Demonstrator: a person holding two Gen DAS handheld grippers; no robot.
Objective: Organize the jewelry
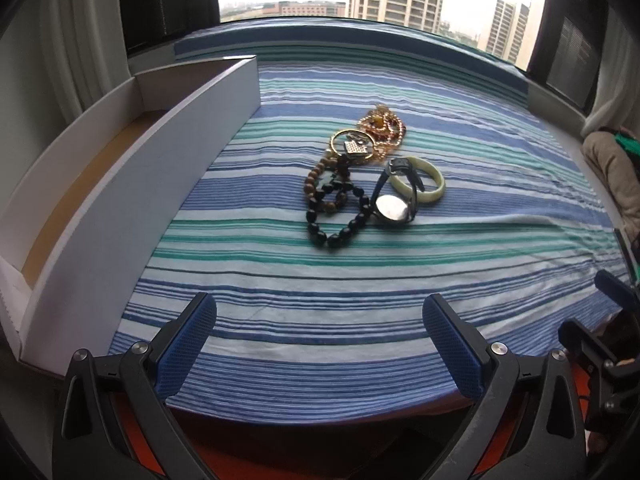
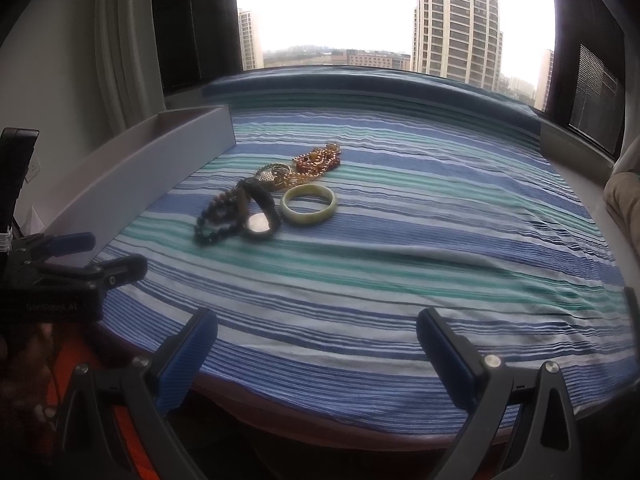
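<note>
A heap of jewelry lies mid-table on the striped cloth: a black bead bracelet (image 1: 338, 216), a brown bead bracelet (image 1: 320, 178), a wristwatch (image 1: 394, 206), a pale green bangle (image 1: 420, 184), a gold ring piece (image 1: 354, 146) and a gold-and-red chain (image 1: 384, 122). In the right wrist view I see the same bangle (image 2: 308, 204), watch (image 2: 258, 222) and chain (image 2: 320, 162). My left gripper (image 1: 320, 342) is open near the front edge, well short of the heap. My right gripper (image 2: 318, 350) is open too, with nothing between its fingers.
A long white open box (image 1: 120, 184) stands along the left side of the cloth, seen also as the box (image 2: 132, 172) in the right wrist view. The left gripper's body (image 2: 72, 264) shows at the left. A window lies beyond the table's far edge.
</note>
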